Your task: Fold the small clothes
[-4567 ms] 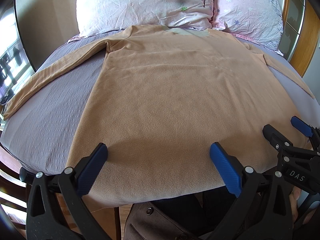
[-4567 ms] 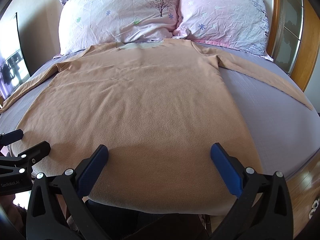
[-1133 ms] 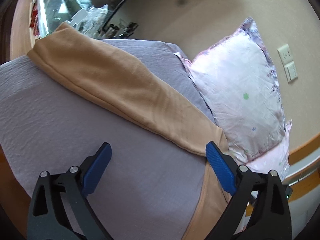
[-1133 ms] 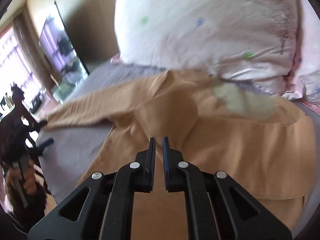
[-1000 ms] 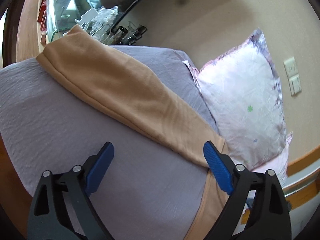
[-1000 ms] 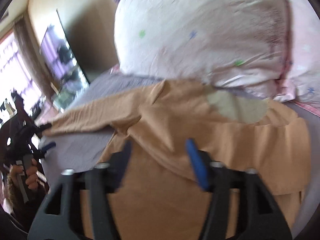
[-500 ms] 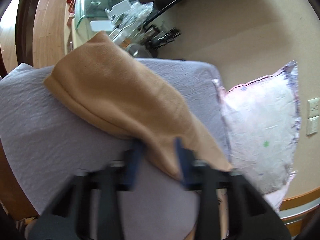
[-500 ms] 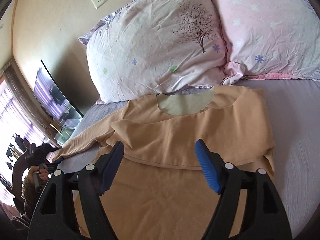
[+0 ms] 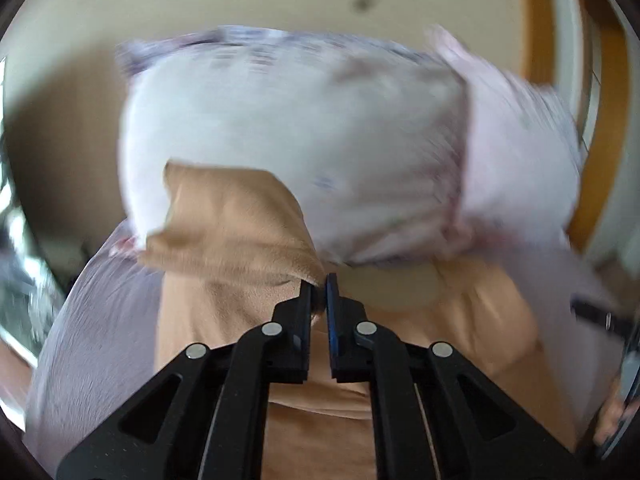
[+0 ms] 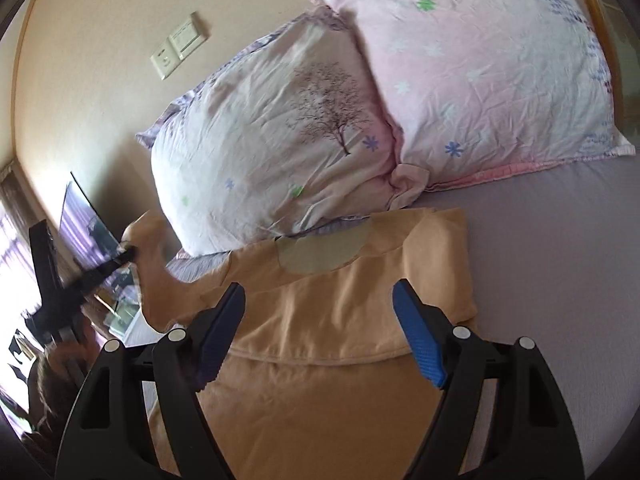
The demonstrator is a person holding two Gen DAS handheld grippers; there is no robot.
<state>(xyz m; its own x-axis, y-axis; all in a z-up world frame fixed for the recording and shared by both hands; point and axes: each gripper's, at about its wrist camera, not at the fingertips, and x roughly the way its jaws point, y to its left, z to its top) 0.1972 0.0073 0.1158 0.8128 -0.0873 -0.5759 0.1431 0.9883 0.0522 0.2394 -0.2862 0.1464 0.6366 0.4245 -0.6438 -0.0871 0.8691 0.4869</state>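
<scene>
A tan long-sleeved shirt [image 10: 320, 320] lies on the lilac bed sheet [image 10: 560, 260], its grey collar [image 10: 320, 256] toward the pillows. Its right side is folded over the body. My left gripper [image 9: 318, 284] is shut on the tan left sleeve [image 9: 232, 232] and holds it lifted above the shirt; the left wrist view is blurred. In the right wrist view the left gripper [image 10: 128, 256] shows at the left edge with the sleeve [image 10: 152, 272] hanging from it. My right gripper [image 10: 320, 336] is open and empty above the shirt's upper body.
Two pillows, one white [image 10: 272, 140] and one pink [image 10: 480, 60], lean on the wall at the head of the bed. A wall switch [image 10: 180, 46] is above them. A wooden bed frame [image 10: 600, 20] runs at the right. A television [image 10: 84, 224] stands left.
My left gripper has shut on the left sleeve, lifted it and swung it toward the shirt's middle. My right gripper let go of the folded right side earlier and stays open.
</scene>
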